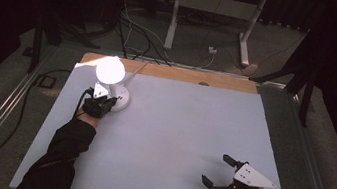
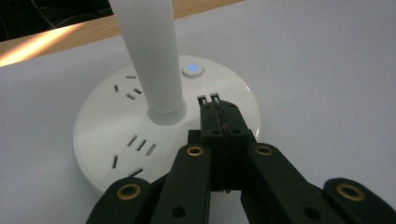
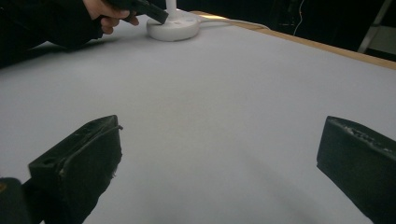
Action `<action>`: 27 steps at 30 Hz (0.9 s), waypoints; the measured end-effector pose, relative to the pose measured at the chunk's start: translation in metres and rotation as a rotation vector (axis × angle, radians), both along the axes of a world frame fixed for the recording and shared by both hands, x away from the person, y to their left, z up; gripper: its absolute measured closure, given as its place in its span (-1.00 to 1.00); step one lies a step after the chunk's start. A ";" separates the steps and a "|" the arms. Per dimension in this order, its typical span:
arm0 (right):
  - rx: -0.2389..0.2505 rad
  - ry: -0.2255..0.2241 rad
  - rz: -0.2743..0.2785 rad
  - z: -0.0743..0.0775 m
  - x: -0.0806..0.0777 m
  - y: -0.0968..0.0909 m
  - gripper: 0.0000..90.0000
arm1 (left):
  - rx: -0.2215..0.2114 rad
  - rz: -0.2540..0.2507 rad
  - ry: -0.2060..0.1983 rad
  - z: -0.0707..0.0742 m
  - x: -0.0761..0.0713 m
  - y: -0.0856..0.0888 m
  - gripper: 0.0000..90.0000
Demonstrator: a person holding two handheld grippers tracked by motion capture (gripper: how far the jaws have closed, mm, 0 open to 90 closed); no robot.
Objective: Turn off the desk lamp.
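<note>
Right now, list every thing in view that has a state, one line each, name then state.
Lamp: switched on, head glowing bright, standing upright on its round base.
Power button: lit blue.
Sockets on the lamp base: nothing plugged in.
Left gripper: shut, tips over the lamp base, beside the stem.
Right gripper: open, holding nothing, low over the table.

The left gripper (image 2: 223, 116) is matte black, its linkage arms studded with brass-ringed holes behind the ribbed fingertips (image 2: 215, 119); a black sleeve (image 1: 65, 147) covers the forearm behind it; the right gripper (image 1: 219, 171) carries a grey three-cornered plate (image 1: 253, 176) behind its blocky black pads (image 3: 93, 154).
</note>
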State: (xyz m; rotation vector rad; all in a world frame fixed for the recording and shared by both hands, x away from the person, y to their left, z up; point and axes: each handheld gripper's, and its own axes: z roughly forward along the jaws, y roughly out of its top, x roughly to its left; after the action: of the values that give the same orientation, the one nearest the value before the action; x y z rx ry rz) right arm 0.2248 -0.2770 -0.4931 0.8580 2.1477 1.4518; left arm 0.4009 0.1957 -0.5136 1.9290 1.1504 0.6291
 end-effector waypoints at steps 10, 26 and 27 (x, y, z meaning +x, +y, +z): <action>-0.002 -0.007 0.000 0.000 0.000 0.000 -1.00 | -0.013 -0.060 -0.010 -0.001 -0.003 -0.001 1.00; -0.001 -0.002 0.000 0.000 0.000 0.000 -1.00 | 0.018 -0.008 -0.012 0.000 -0.001 0.002 1.00; -0.001 -0.002 0.000 0.000 0.000 0.000 -1.00 | 0.018 -0.008 -0.012 0.000 -0.001 0.002 1.00</action>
State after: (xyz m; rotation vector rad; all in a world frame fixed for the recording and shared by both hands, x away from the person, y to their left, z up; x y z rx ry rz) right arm 0.2248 -0.2771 -0.4931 0.8564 2.1467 1.4507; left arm 0.4003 0.1980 -0.5139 1.9413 1.1322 0.6478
